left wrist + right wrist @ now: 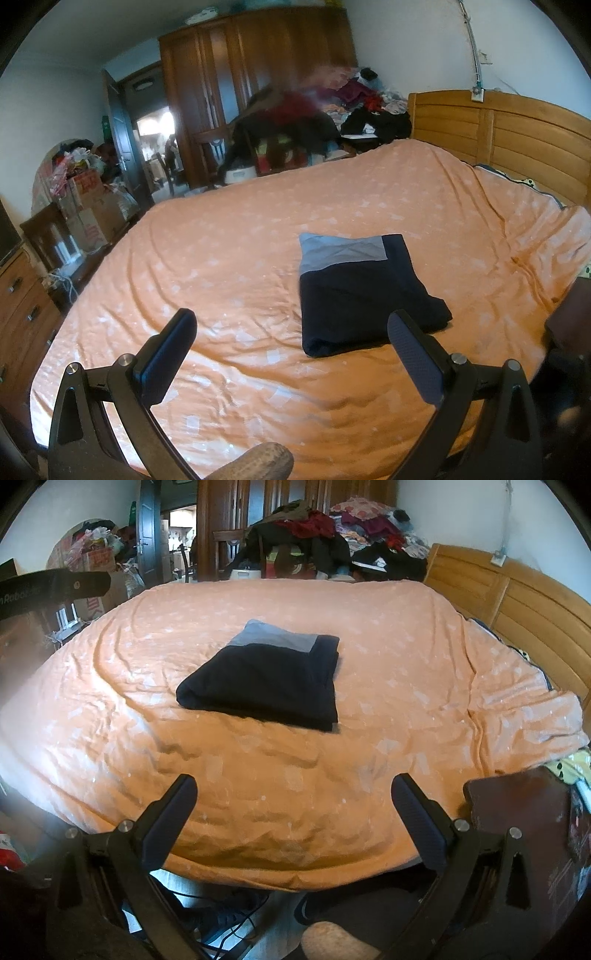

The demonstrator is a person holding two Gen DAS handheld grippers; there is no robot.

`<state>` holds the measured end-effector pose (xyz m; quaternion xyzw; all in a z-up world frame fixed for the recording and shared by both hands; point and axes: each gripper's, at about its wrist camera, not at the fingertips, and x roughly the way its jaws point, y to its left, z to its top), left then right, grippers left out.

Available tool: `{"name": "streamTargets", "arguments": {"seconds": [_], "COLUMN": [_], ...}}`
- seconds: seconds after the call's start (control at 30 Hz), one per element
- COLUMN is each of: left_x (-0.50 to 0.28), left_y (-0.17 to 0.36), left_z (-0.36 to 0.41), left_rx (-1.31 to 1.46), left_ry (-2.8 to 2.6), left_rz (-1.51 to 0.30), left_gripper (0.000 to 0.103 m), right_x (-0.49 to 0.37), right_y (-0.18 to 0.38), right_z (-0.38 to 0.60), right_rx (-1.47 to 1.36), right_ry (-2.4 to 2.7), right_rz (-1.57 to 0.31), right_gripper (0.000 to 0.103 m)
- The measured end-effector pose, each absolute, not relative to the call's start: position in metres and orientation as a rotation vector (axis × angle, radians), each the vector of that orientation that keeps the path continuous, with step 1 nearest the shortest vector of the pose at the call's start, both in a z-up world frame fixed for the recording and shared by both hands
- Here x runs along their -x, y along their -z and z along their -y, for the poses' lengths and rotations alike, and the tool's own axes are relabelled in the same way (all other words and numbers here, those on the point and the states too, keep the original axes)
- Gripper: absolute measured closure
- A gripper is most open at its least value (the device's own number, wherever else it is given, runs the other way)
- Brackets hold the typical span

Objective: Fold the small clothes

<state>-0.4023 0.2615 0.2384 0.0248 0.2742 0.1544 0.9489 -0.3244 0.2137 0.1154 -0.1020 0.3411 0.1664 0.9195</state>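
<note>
A: Start with the big things. What lies ahead of the grippers?

B: The bed [369, 775], under an orange sheet, fills the space ahead of both. Far beyond the fingertips stands a wooden wardrobe [236, 85], with a heap of clothes [332, 531] beside it and the headboard [517, 136] off to the right.

A: And the garment?

B: The dark folded cloth [266, 679], navy with a grey band on its far side, lies flat on the sheet. It sits straight ahead of the right gripper [293, 801], well apart from it, and just beyond the left gripper [291, 339], ahead and to its right, near that gripper's right finger.

A: How will it handle?

B: Soft, light and limp, I judge; layers may slide apart if pinched singly. I would take the thick folded edge nearest the grippers, through all layers.

A: The grippers themselves?

B: Both stand wide open, holding nothing. Each hovers low over the near side of the bed, pointing forward and slightly down. A fingertip of the person [258, 461] shows under the left one.
</note>
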Motion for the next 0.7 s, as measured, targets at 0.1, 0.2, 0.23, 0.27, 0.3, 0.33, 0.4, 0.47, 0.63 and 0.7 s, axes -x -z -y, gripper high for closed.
{"name": "streamTargets", "arguments": {"seconds": [0.1, 0.2, 0.23, 0.27, 0.3, 0.33, 0.4, 0.47, 0.63, 0.7], "left_x": [0.401, 0.396, 0.394, 0.392, 0.391, 0.39, 0.388, 0.385, 0.378, 0.376], "left_y": [-0.239, -0.245, -0.249, -0.255, -0.259, -0.264, -0.273, -0.279, -0.281, -0.278], "left_z": [-0.262, -0.261, -0.26, -0.259, -0.26, -0.26, -0.264, -0.269, -0.284, -0.29], "left_rx": [-0.05, -0.053, -0.055, -0.053, -0.049, -0.044, -0.024, -0.009, 0.036, 0.05], "left_ry": [-0.315, -0.318, -0.321, -0.325, -0.326, -0.328, -0.334, -0.345, -0.365, -0.375], "left_rz": [-0.557, -0.55, -0.546, -0.536, -0.526, -0.518, -0.501, -0.496, -0.518, -0.529], "left_gripper": [0.0, 0.0, 0.0, 0.0, 0.0, 0.0, 0.0, 0.0, 0.0, 0.0], "right_x": [0.316, 0.302, 0.296, 0.291, 0.286, 0.281, 0.268, 0.26, 0.245, 0.24], "right_y": [-0.13, -0.152, -0.159, -0.166, -0.171, -0.177, -0.188, -0.193, -0.199, -0.198], "right_z": [-0.216, -0.215, -0.215, -0.215, -0.216, -0.218, -0.224, -0.229, -0.243, -0.246], "right_rx": [0.219, 0.195, 0.184, 0.174, 0.17, 0.17, 0.182, 0.19, 0.204, 0.196], "right_ry": [-0.327, -0.308, -0.304, -0.301, -0.297, -0.291, -0.254, -0.24, -0.23, -0.242], "right_rz": [-0.66, -0.622, -0.617, -0.614, -0.611, -0.608, -0.598, -0.599, -0.604, -0.627], "right_gripper": [0.0, 0.0, 0.0, 0.0, 0.0, 0.0, 0.0, 0.0, 0.0, 0.0]}}
